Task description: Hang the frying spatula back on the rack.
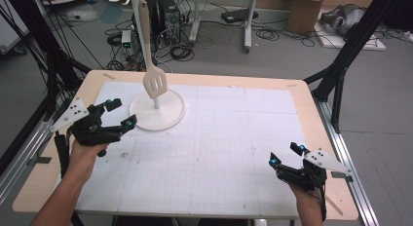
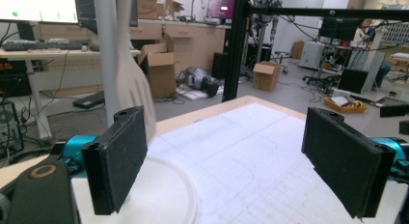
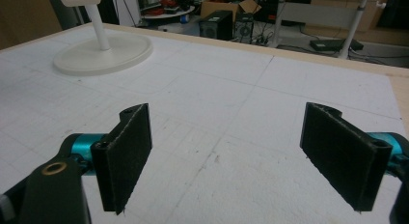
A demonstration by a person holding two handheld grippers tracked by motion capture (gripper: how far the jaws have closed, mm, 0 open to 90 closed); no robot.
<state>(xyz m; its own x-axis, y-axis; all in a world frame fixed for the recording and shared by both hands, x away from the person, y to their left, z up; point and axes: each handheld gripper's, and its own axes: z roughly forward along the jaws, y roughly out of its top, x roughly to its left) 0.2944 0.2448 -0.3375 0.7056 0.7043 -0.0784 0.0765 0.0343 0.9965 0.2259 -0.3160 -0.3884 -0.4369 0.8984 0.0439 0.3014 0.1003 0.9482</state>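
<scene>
A: Nearest to us, at about 4 o'clock on the worktop (image 1: 234,187), the right hand-held gripper (image 1: 285,155) waits with its jaws wide apart and nothing between them.

B: And the left hand-held gripper (image 1: 122,111), at 9 o'clock?

A: Also open and empty, just beside the round base of the stand (image 1: 157,110). The spatula (image 1: 152,65) hangs on the stand at 11 o'clock, its blade above the base. I judge the hanging step is finished; the next move is only to draw back without knocking the blade.

B: Is anything unclear?

A: The hook at the top is cut off, so I cannot tell how firmly the handle sits.
</scene>
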